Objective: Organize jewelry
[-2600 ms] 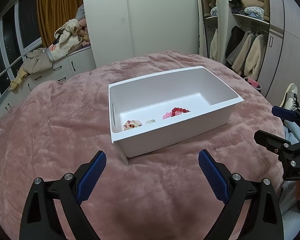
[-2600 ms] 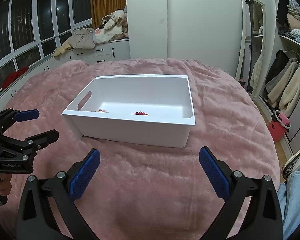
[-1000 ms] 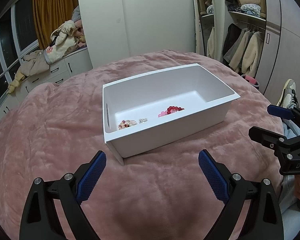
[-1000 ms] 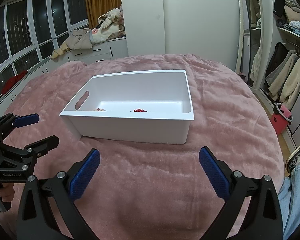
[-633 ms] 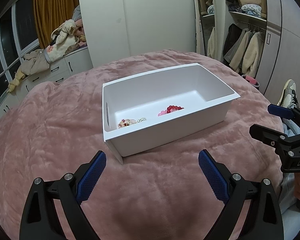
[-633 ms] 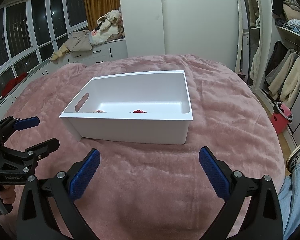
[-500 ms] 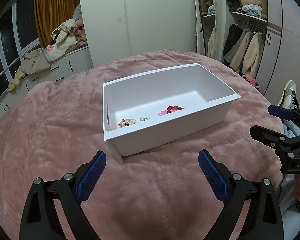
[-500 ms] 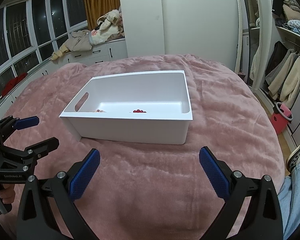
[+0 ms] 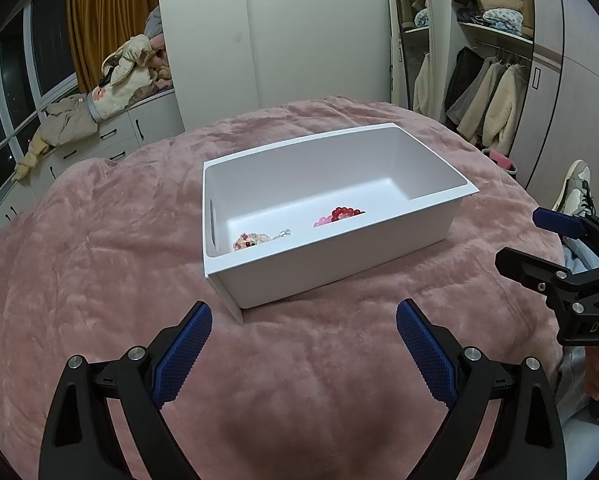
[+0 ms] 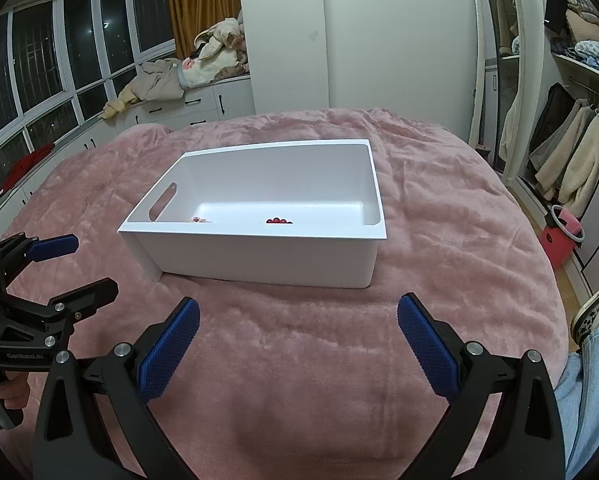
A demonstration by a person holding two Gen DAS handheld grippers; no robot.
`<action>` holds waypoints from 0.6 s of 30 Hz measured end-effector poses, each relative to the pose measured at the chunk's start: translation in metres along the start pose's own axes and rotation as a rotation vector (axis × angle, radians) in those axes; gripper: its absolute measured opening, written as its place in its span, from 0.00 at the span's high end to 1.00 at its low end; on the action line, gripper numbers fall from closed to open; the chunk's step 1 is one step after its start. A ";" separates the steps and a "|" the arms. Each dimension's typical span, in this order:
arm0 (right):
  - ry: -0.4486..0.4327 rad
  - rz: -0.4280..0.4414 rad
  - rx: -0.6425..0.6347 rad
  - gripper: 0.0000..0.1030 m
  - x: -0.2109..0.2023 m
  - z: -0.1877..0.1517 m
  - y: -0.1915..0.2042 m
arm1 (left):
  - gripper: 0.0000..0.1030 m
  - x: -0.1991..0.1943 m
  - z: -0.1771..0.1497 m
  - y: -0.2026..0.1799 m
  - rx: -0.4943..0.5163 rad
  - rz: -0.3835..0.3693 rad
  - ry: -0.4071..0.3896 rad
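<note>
Holding both grippers low over the pink blanket (image 9: 99,280), I keep each one short of the white bin (image 9: 331,256). My left gripper (image 9: 303,346) stands wide open, its blue pads (image 9: 181,350) well apart and gripping nothing. Ahead of it sits the bin, upright on the blanket, a slot handle (image 9: 211,220) in its left end wall. Inside, from left to right along the near wall, lie a pale floral piece (image 9: 249,240), a small silvery piece (image 9: 284,233), a pink bead strand (image 9: 322,222) and a red bead strand (image 9: 345,212); the pink and red strands touch. My right gripper (image 10: 299,340) is likewise wide open and empty, with its pads (image 10: 427,350) clear of the bin. From its view only the floral piece (image 10: 197,220) and the red beads (image 10: 278,221) show above the near rim. Each gripper appears at the edge of the other's view, apart from the bin.
</note>
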State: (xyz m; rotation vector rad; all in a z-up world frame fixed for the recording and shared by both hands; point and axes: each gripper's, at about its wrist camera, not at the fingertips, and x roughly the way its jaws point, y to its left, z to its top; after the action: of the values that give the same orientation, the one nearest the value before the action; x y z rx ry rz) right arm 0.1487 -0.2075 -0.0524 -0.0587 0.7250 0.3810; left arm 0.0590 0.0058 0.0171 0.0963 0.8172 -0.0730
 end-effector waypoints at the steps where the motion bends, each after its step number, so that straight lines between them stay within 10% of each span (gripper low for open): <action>1: 0.001 -0.001 -0.003 0.05 0.000 -0.001 -0.001 | 0.08 0.001 0.000 0.000 -0.002 -0.001 0.001; 18: 0.006 -0.001 -0.015 0.05 0.000 -0.004 0.002 | 0.08 0.001 -0.003 0.000 0.005 -0.008 0.007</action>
State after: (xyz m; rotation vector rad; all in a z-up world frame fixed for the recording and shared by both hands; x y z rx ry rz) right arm 0.1453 -0.2061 -0.0550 -0.0745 0.7275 0.3854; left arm 0.0574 0.0063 0.0139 0.0979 0.8246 -0.0817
